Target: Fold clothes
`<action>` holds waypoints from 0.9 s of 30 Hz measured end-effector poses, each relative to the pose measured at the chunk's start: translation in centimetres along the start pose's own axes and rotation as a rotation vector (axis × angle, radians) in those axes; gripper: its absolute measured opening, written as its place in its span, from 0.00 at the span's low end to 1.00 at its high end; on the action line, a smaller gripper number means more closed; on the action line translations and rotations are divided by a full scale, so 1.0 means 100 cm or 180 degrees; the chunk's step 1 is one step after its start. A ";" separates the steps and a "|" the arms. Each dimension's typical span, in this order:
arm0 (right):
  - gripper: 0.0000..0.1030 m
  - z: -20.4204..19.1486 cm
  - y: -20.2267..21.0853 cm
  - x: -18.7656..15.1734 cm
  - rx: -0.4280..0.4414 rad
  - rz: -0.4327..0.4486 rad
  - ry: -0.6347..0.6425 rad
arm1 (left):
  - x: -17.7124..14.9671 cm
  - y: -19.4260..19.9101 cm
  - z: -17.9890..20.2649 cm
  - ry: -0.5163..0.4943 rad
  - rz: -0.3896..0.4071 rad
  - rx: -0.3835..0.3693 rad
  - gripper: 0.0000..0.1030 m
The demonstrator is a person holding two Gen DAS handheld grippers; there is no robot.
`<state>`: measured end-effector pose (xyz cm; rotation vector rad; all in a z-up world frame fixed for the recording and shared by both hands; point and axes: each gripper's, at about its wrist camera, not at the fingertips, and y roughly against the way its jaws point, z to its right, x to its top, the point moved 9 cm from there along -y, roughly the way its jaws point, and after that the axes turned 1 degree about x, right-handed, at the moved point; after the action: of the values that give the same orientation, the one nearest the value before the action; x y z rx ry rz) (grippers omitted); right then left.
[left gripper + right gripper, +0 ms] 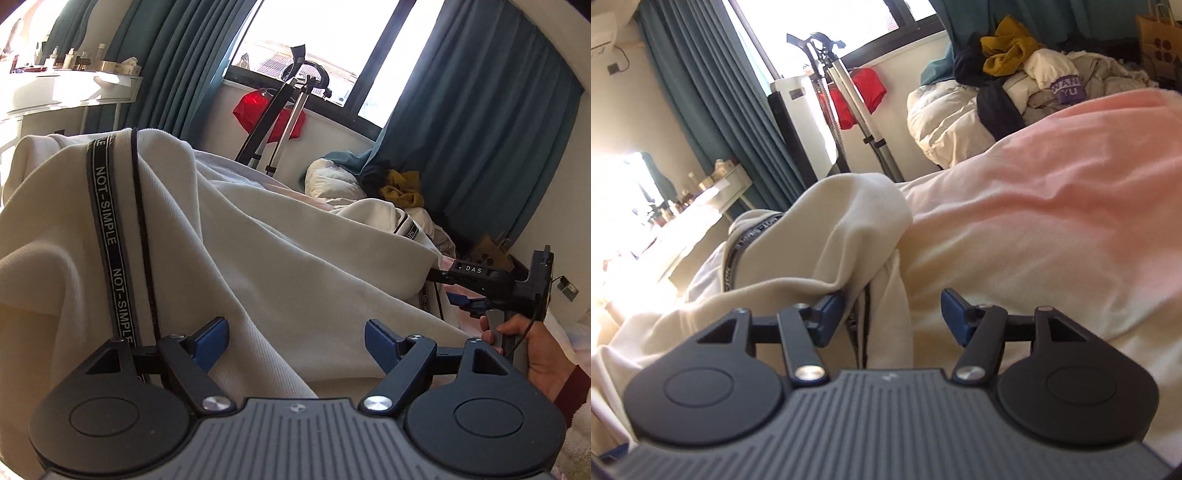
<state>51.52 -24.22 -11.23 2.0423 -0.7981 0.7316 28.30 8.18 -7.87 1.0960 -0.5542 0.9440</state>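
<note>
Left wrist view: 1 cream garment point(258, 258) fills the middle and serves as the landmark for all else. It lies draped and bunched on the bed, its black tape point(107, 236) printed NOT-SIMPLE running down its left part beside a thin black cord point(142, 221). Left of the garment and further back stands a white counter point(74, 88) carrying small bottles. At the garment's near edge the left tongs point(295, 338) stand wide apart, blue pads clear of the cloth, which passes between and beneath them; nothing is clamped. Behind the garment a red cloth point(255, 107) hangs by a metal stand point(288, 122) under the window, framed by teal curtains point(480, 129). Right of the garment lie a white duvet point(332, 181) and a mustard garment point(402, 190). At its right edge the right tongs point(448, 286) reach in, gripped by a hand point(532, 354).

Right wrist view: the cream garment point(827, 229) sits left of centre, heaped on the bed. A hanging fold of it drops between the right tongs point(894, 317), whose blue pads stand apart; the left pad touches cloth, the right one is clear. Right of the garment spreads a pink blanket point(1071, 184), with a clothes pile point(1034, 74) beyond it.
</note>
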 end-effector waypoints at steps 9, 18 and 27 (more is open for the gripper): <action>0.17 -0.026 -0.012 -0.005 0.0261 0.0111 -0.0626 | -0.002 0.001 -0.022 0.0284 0.0038 -0.0278 0.79; 0.14 -0.070 0.130 0.013 -0.0214 0.0876 -0.0373 | 0.006 0.038 -0.024 0.0311 0.0094 -0.0455 0.79; 0.13 -0.021 0.274 -0.030 -0.0778 0.1240 -0.0628 | 0.004 0.073 -0.004 0.0190 0.0120 -0.0584 0.79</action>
<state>28.80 -34.66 0.50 1.7744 -1.3557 0.6095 22.27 9.79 -4.13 0.8929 -0.6019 0.9365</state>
